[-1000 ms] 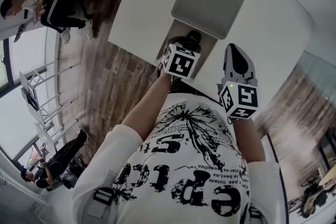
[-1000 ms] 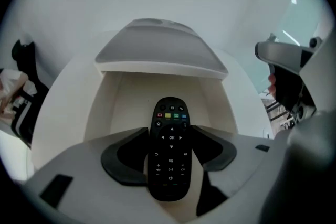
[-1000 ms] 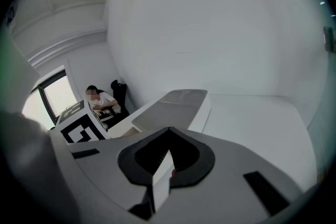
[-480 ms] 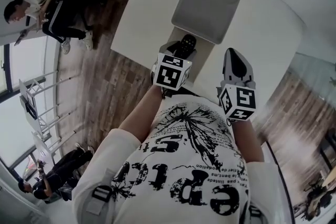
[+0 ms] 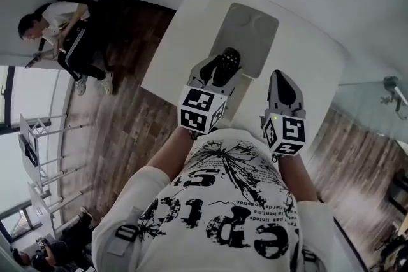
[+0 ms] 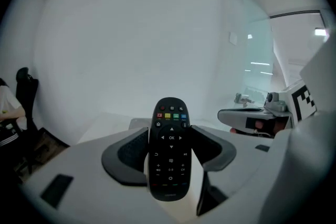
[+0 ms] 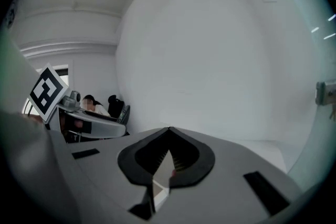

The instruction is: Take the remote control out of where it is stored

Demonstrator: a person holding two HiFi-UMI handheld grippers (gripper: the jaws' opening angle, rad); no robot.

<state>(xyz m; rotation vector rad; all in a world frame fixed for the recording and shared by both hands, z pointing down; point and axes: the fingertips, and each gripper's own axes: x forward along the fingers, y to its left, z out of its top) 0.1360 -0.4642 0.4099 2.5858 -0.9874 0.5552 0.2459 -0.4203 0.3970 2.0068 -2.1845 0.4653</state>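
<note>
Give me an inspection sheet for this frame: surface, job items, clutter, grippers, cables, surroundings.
Surface: white table, with a grey tray with two round hollows on it.
Job's things: black remote control, clamped upright between the left jaws.
Clutter: nothing seen.
Grippers: left hand-held gripper shut on the remote; right hand-held gripper shut, empty.
Cables: nothing seen.
Surroundings: wooden floor, seated person, white wall.

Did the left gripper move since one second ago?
Yes. The left gripper, shut on the remote, has drawn back toward the person, farther from the gray tray.
</note>
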